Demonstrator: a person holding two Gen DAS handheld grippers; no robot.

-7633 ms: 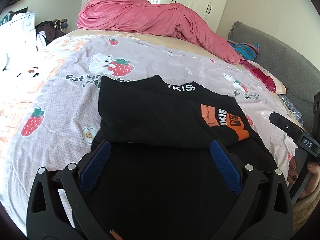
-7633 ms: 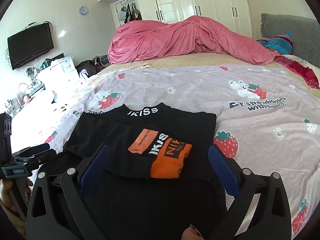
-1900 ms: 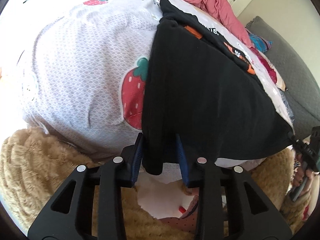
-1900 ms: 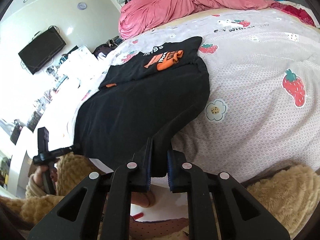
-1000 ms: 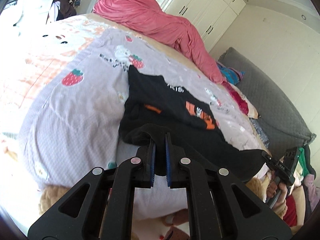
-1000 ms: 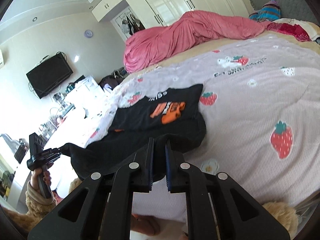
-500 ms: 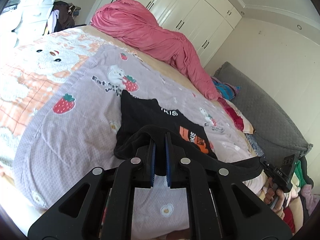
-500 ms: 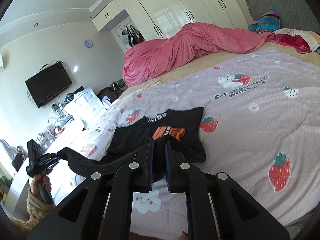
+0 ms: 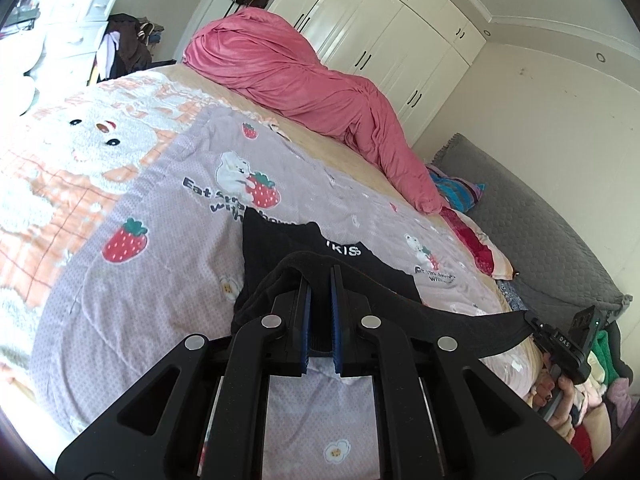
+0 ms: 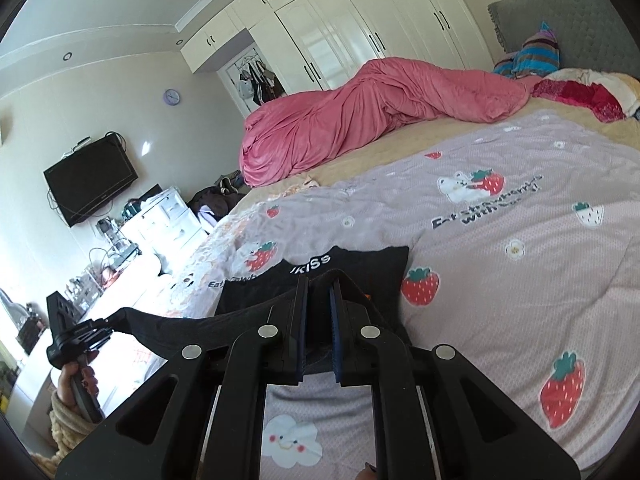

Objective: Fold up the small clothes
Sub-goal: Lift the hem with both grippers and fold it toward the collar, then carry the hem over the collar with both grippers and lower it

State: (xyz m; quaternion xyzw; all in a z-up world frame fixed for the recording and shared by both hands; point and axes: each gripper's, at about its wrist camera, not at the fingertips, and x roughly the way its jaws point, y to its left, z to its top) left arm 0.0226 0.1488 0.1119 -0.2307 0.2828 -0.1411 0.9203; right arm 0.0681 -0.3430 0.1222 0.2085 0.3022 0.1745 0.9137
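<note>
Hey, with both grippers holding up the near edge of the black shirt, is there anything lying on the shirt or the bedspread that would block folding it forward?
Nothing visible does. The left gripper and right gripper both pinch the black shirt, and its flat part and the bedspread around it carry no loose items.

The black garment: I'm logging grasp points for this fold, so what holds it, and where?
Both grippers are shut on the black garment: left gripper and right gripper each pinch an end of its raised near edge.

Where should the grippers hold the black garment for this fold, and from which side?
Keep to the near hem corners. The left gripper and right gripper are each shut on one, coming from the bed's near edge. The black garment has its collar end flat on the strawberry quilt, so the stretched hem can likely carry forward over it.
</note>
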